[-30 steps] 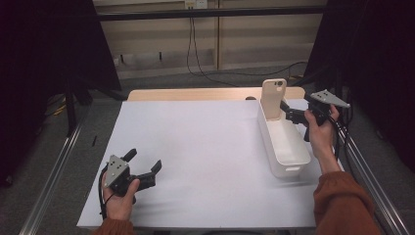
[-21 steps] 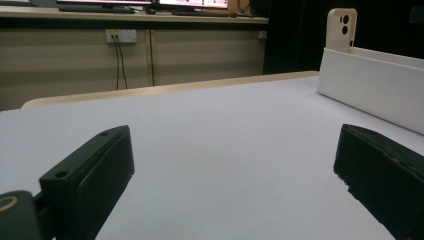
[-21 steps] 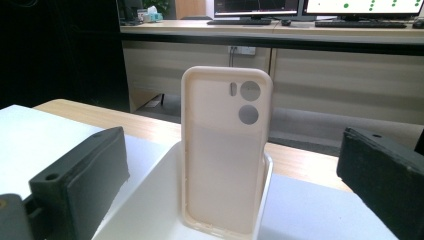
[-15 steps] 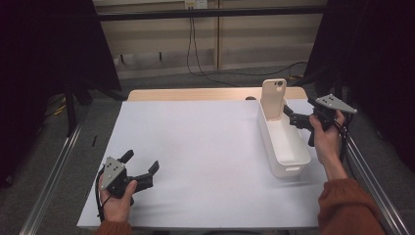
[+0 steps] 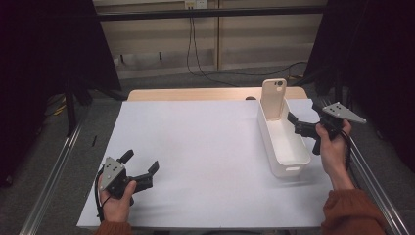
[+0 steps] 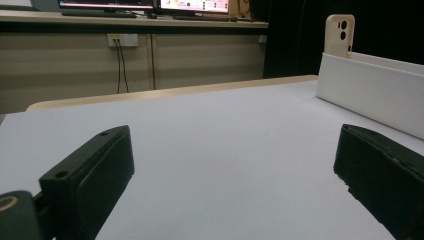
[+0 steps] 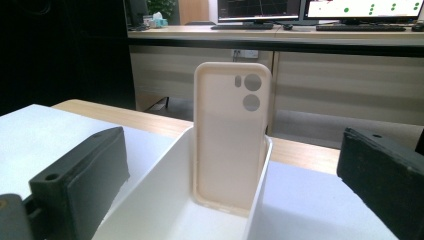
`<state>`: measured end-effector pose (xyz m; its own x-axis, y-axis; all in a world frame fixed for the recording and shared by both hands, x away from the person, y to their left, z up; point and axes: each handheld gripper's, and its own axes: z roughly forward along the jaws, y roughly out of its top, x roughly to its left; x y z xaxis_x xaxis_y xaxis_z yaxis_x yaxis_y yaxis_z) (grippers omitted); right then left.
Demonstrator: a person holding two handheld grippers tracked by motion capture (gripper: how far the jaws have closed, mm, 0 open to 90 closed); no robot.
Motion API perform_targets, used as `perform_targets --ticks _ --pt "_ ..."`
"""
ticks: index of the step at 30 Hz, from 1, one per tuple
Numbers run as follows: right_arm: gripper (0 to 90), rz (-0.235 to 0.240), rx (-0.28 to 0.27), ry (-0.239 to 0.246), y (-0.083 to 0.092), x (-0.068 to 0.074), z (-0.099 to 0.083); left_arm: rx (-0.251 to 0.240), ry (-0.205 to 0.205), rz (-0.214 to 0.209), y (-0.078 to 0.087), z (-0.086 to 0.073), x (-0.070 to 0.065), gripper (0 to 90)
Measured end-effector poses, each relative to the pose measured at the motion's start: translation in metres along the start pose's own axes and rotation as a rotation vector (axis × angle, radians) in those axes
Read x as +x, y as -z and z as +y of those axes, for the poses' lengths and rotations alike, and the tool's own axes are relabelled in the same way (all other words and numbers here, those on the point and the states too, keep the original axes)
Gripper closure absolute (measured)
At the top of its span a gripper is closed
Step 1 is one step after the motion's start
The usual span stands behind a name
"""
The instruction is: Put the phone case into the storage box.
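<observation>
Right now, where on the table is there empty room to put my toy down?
The big white sheet is bare from the left gripper across to the white bin. It gets crowded on the right, where the bin holds a phone case and the right gripper sits beside it.

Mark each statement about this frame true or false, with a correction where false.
1. The phone case stands upright at the far end of the white bin. True.
2. The left gripper is shut on the phone case. False: it is open and empty, low over the white table cover.
3. The right gripper is open beside the bin. True.
4. The bin lies tipped on its side. False: it sits upright, opening upward.
</observation>
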<state>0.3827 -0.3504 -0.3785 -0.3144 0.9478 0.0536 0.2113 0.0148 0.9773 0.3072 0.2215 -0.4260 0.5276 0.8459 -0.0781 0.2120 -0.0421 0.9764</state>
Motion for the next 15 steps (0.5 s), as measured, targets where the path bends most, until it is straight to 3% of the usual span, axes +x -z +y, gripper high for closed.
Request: perform_targets --ticks 15 --pt "0.0 0.017 -0.025 0.012 0.031 0.01 -0.001 0.004 0.002 0.011 0.004 -0.001 0.001 2.8"
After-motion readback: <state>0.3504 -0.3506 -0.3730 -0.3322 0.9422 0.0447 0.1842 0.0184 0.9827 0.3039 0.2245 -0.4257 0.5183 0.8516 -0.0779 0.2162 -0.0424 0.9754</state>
